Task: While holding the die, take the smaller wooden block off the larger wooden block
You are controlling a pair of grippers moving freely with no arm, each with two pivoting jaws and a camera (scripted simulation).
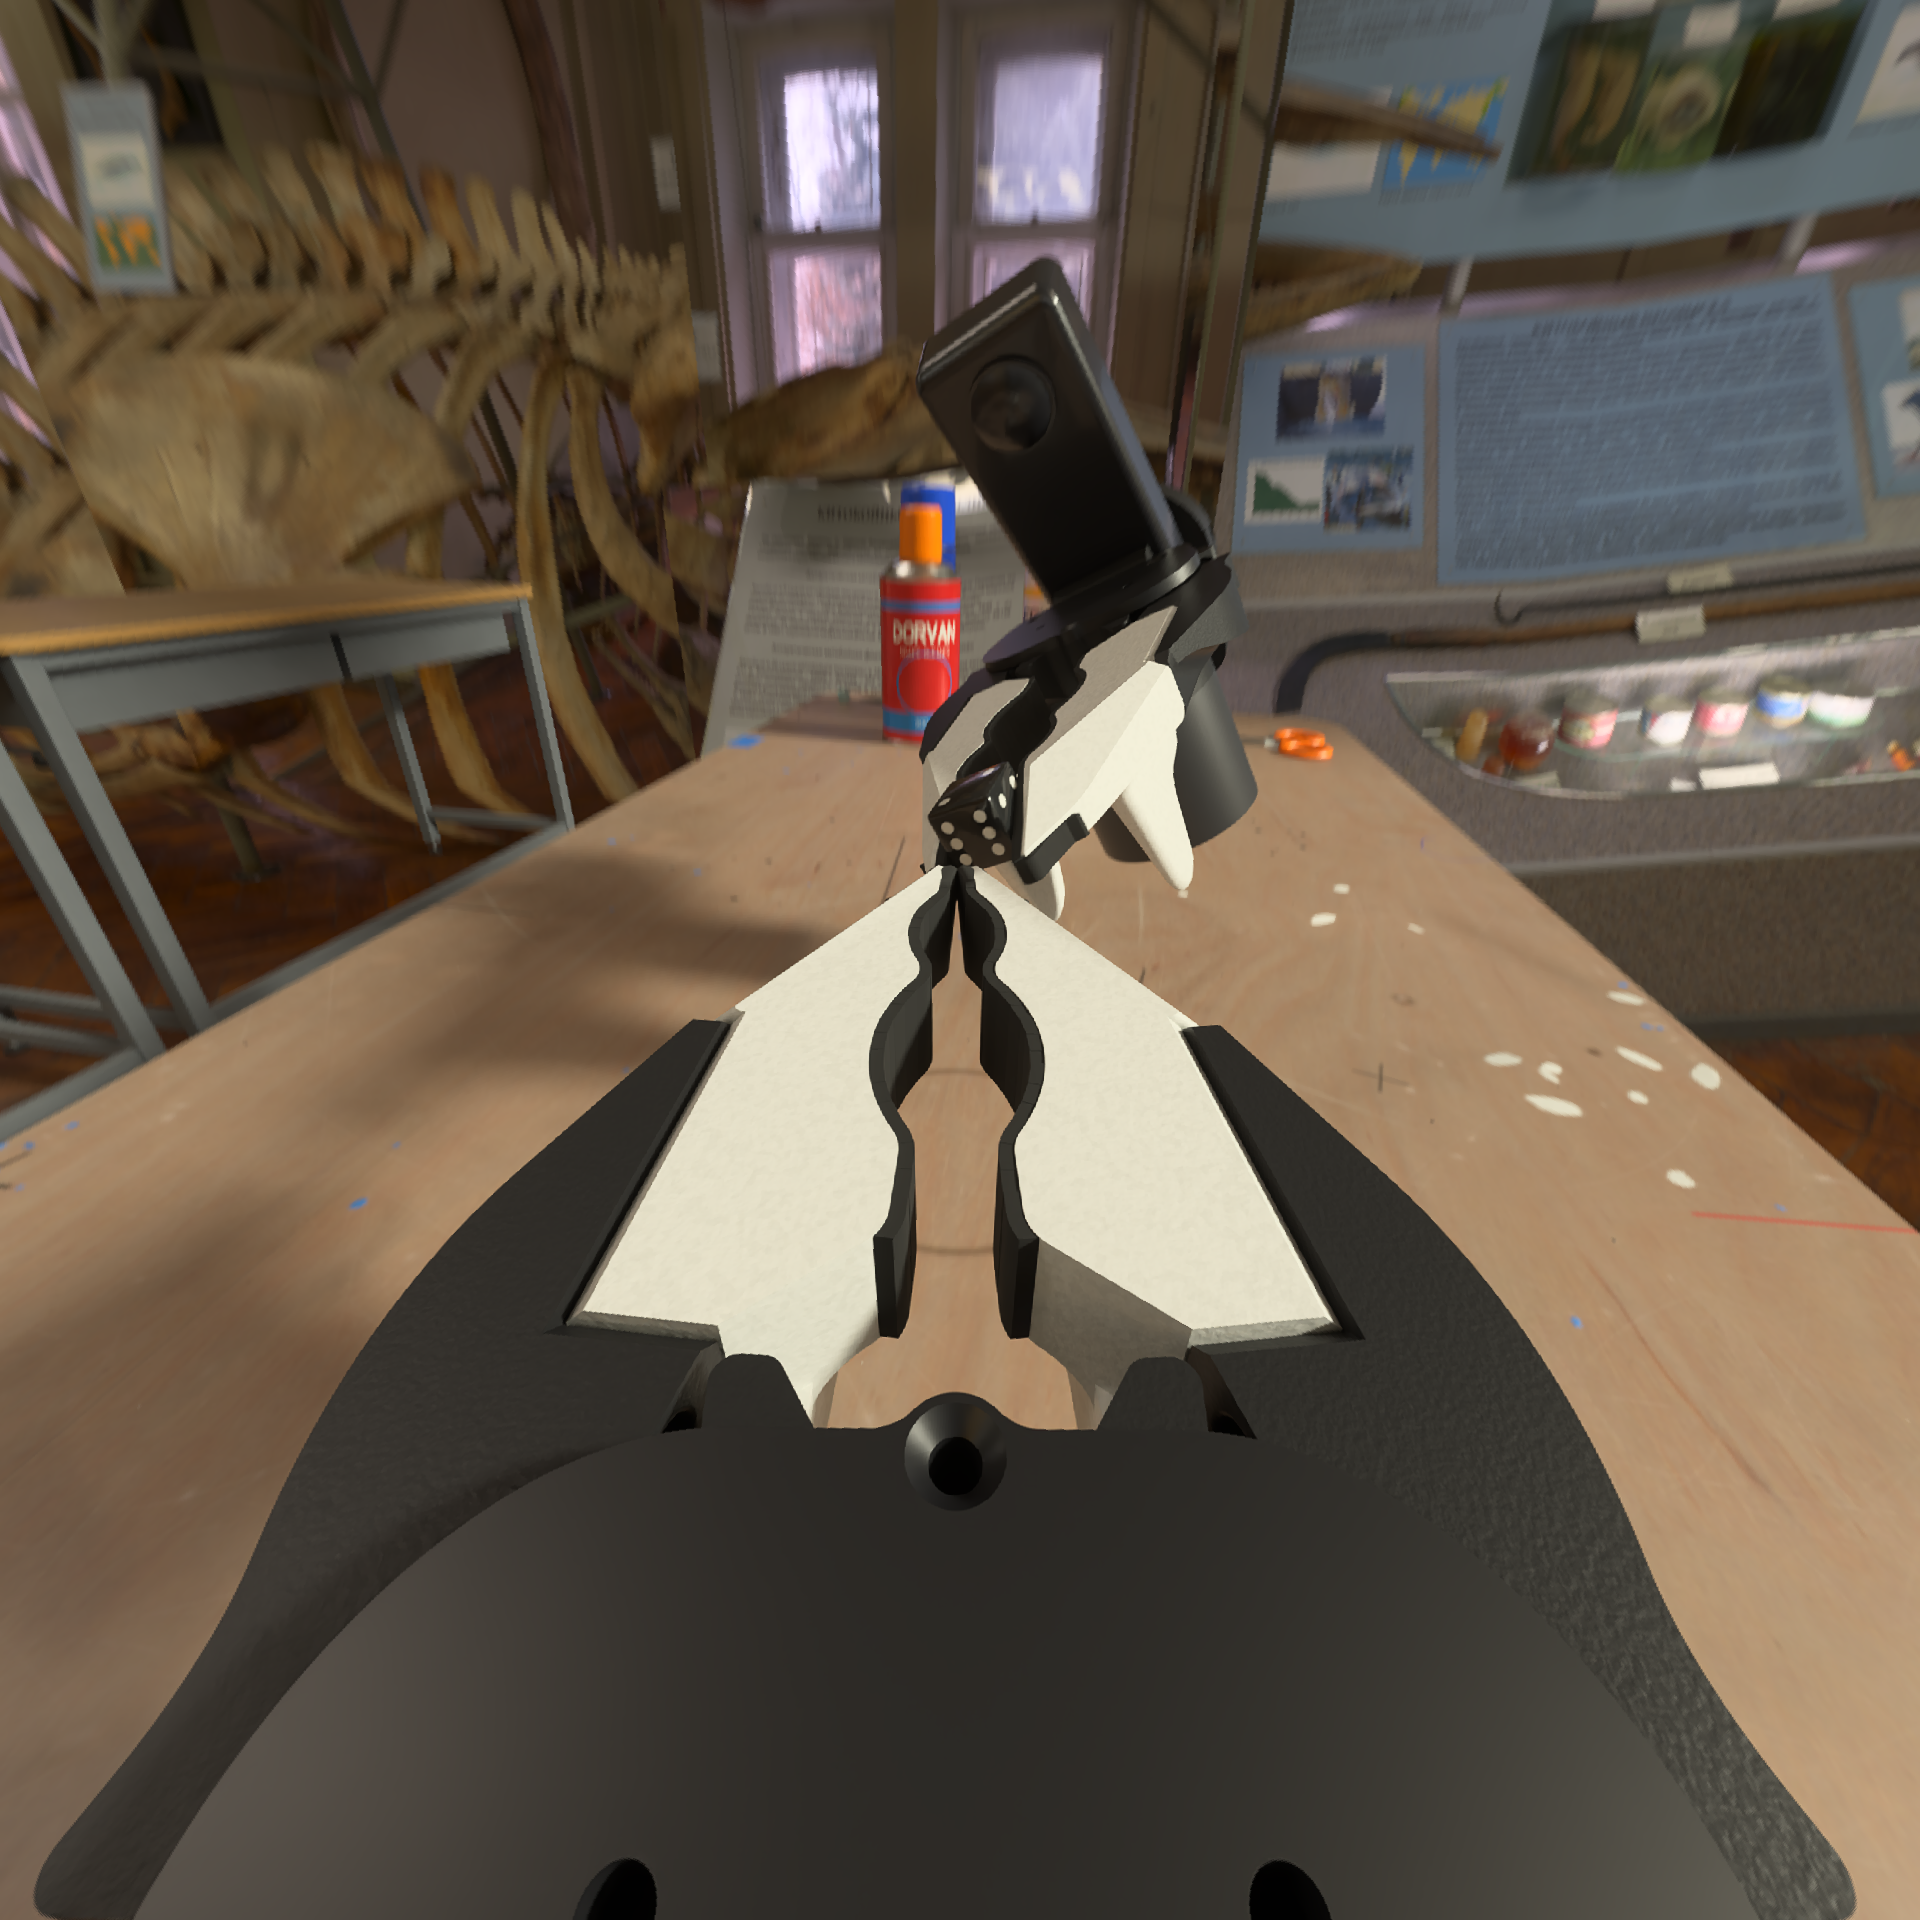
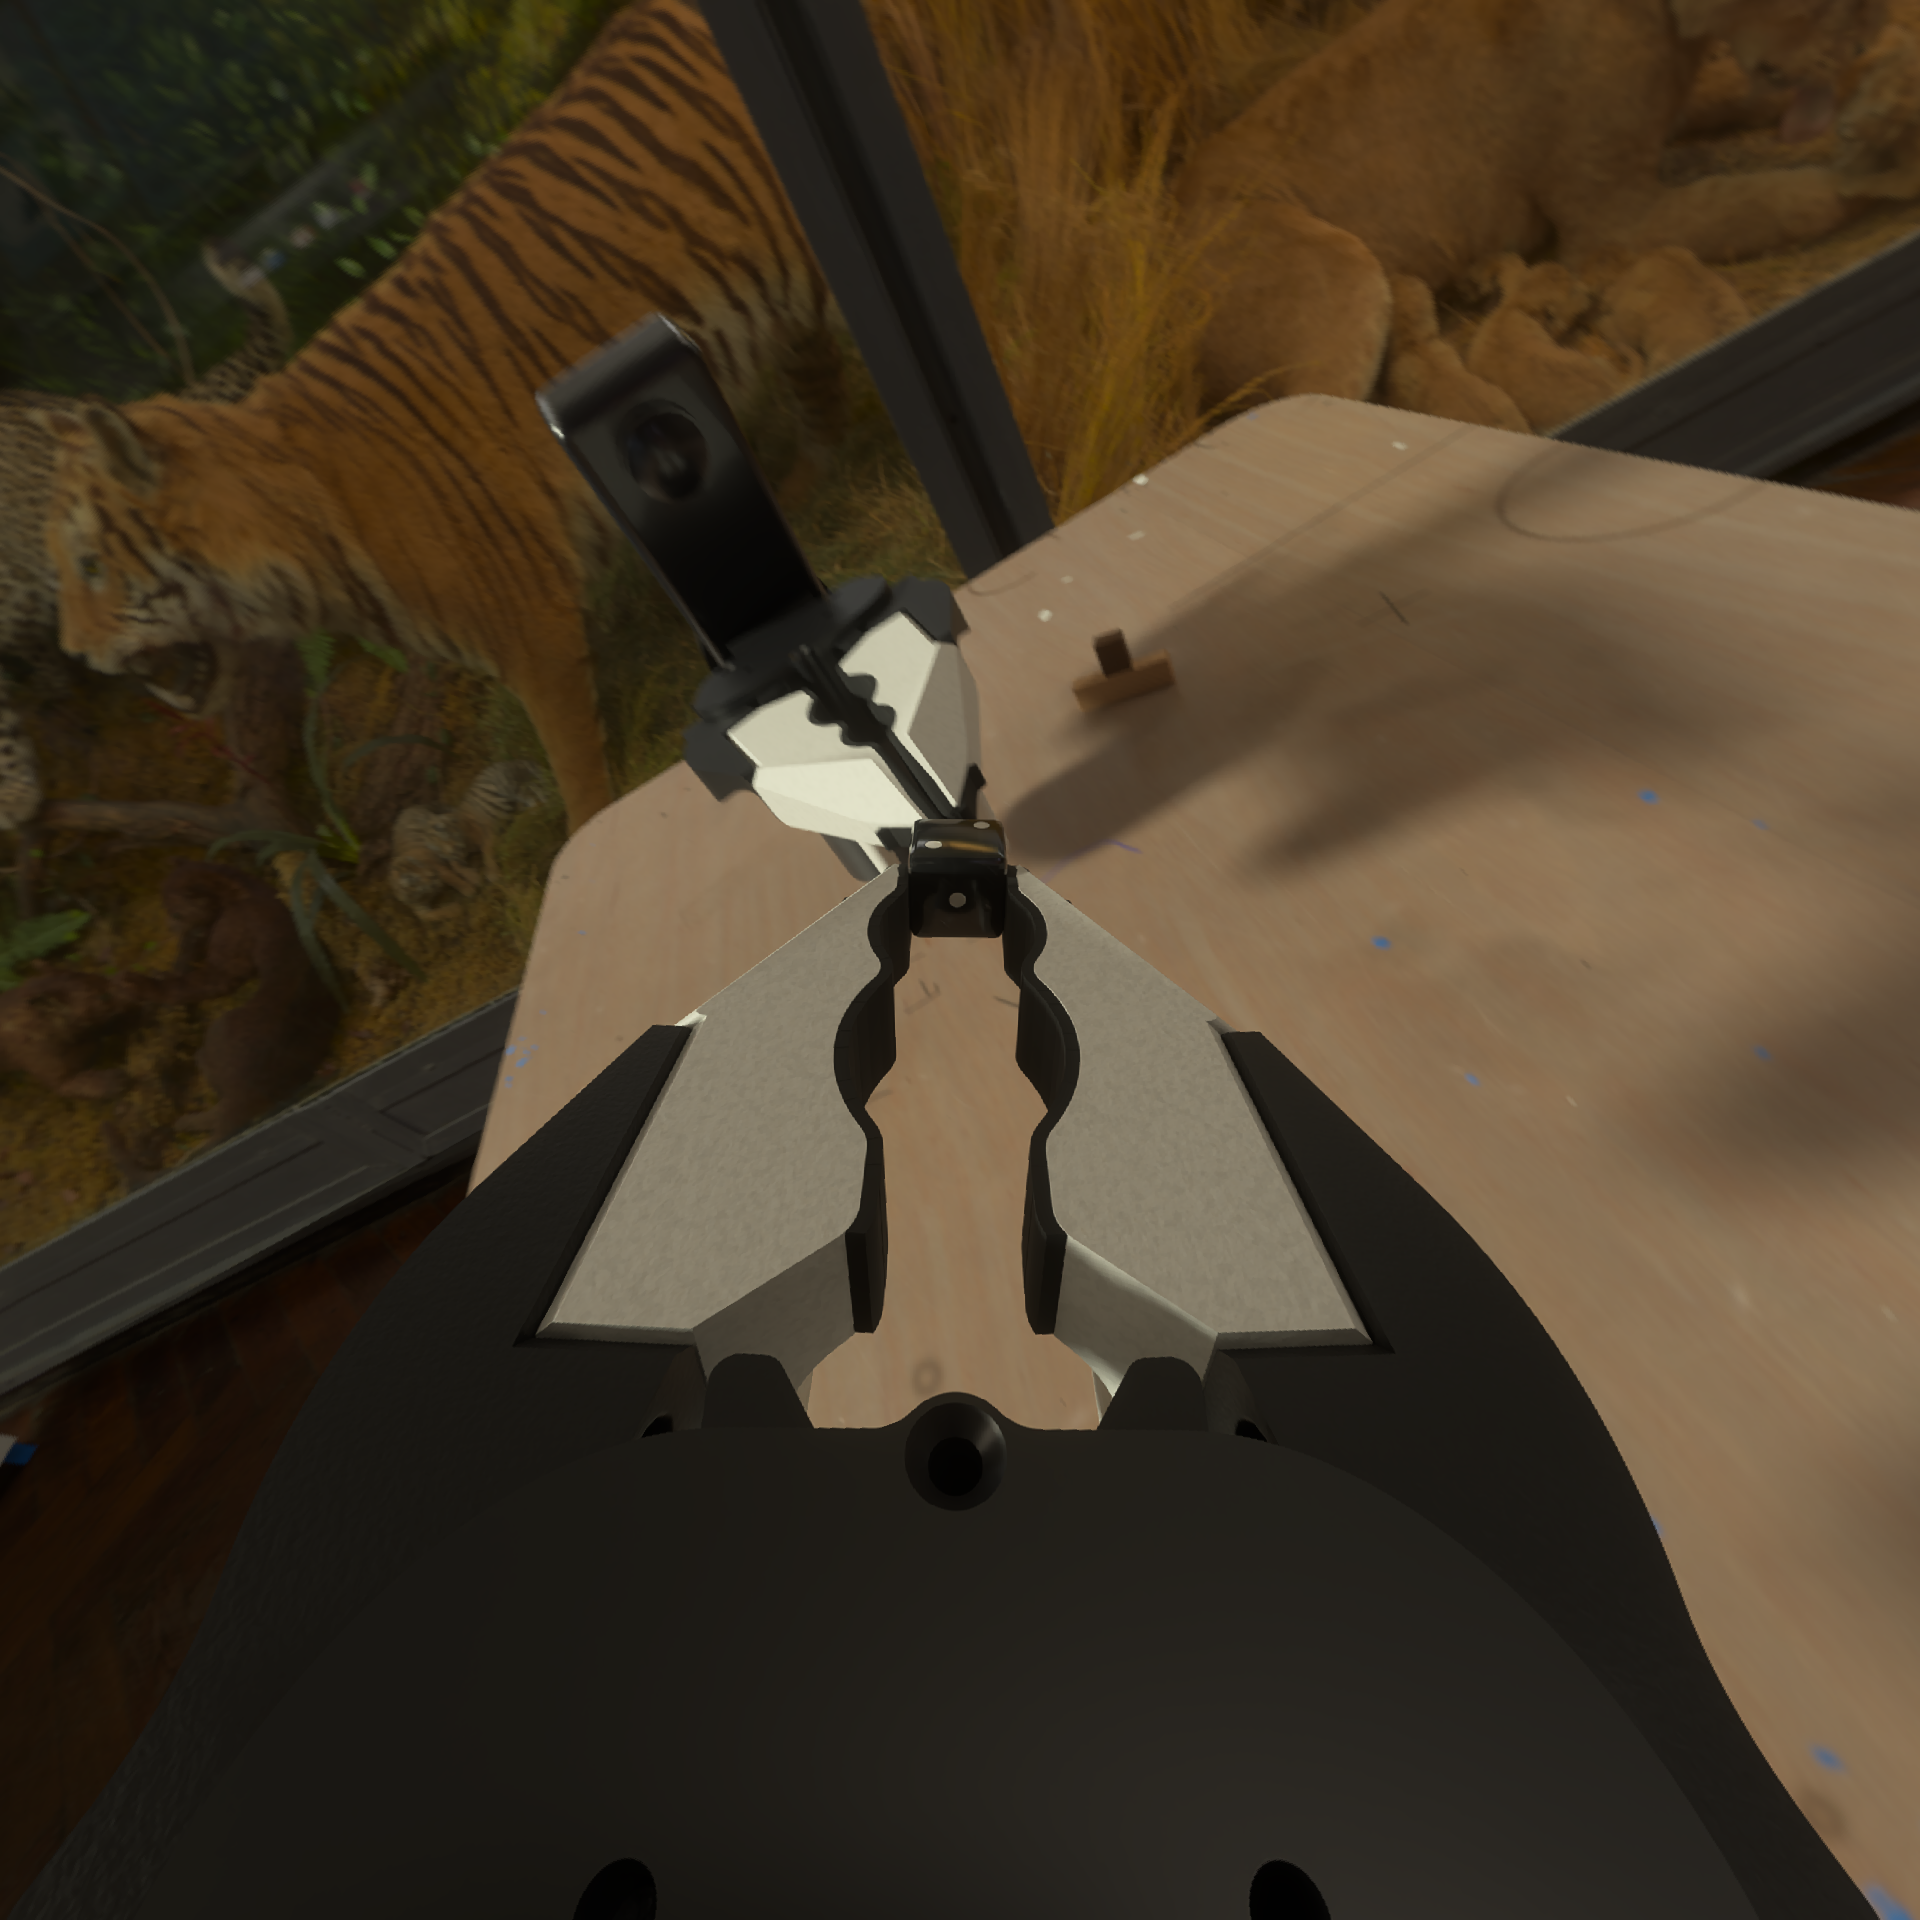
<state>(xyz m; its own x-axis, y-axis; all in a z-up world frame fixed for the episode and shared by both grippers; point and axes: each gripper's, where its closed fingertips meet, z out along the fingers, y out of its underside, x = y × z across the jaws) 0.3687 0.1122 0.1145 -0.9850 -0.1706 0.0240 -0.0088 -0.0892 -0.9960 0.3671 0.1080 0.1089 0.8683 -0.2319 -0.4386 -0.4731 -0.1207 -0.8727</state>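
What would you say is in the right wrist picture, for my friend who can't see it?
The right gripper is shut on a black die with white dots, above a wooden table. The left gripper is shut, its tip just beyond the die. Farther back on the table, a smaller wooden block stands on a larger wooden block.

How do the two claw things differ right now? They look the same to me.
The right gripper clamps a black die between its fingertips, so its fingers stand slightly apart; the left gripper holds nothing, its tips pressed together. The right gripper tilts down toward the table, while the left gripper lies flatter, pointing along the tabletop. They share their build: white fingers with wavy black pads on a black body, tips nearly meeting.
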